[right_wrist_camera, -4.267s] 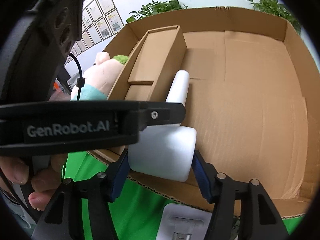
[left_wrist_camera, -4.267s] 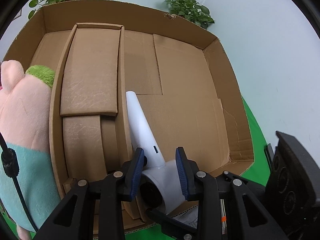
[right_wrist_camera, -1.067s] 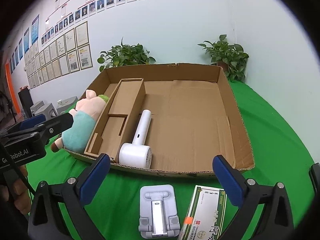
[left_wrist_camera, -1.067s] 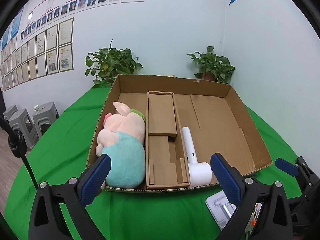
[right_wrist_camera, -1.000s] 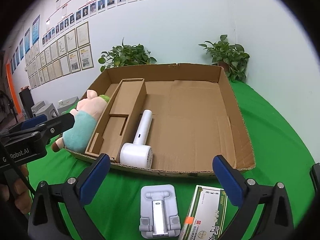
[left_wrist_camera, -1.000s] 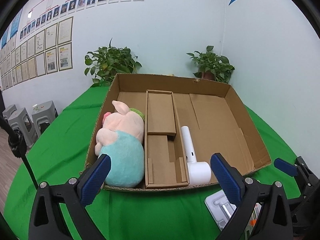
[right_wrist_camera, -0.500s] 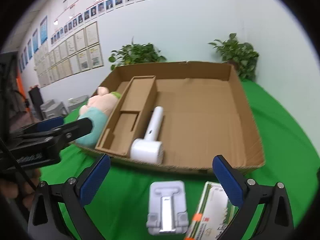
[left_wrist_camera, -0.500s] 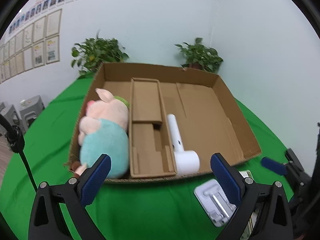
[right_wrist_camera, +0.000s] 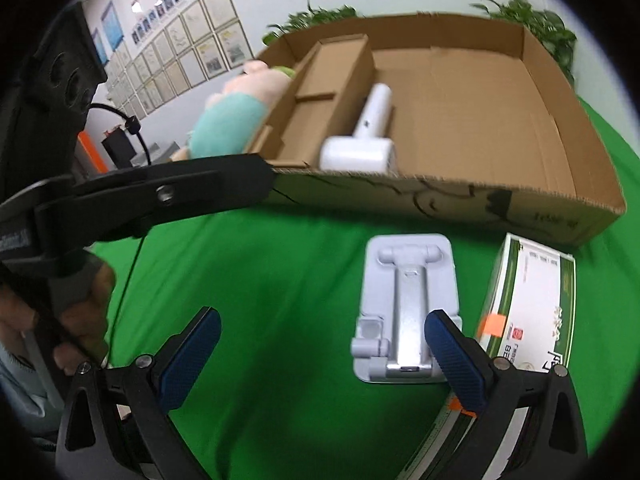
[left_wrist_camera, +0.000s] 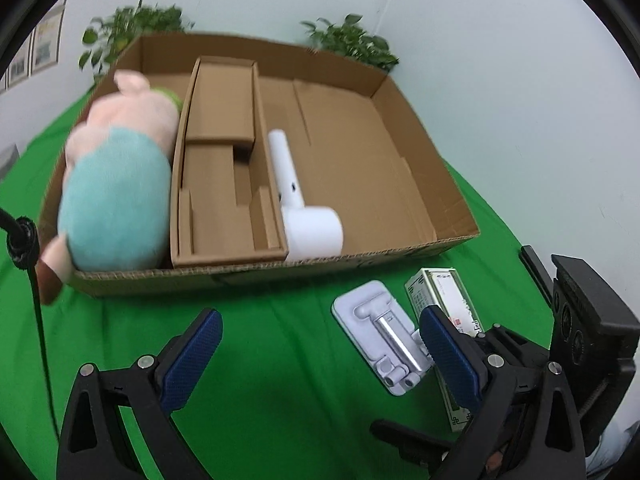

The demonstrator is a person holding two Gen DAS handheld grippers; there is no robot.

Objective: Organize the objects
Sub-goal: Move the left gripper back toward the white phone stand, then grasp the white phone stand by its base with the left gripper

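White folding plastic phone stand (right_wrist_camera: 406,312) lies flat on green cloth (right_wrist_camera: 260,280), near side of cardboard box (right_wrist_camera: 440,196), left of green-white carton (right_wrist_camera: 528,304). Likely light, rigid, slick: grip across its long edges. Right gripper (right_wrist_camera: 320,354) and left gripper (left_wrist_camera: 320,346): jaws wide apart, empty.

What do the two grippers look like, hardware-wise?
Both the left gripper and right gripper share a black angular frame with silver screws, and fingers faced with textured blue pads. A black cable runs beside the left one, whose body carries white lettering.
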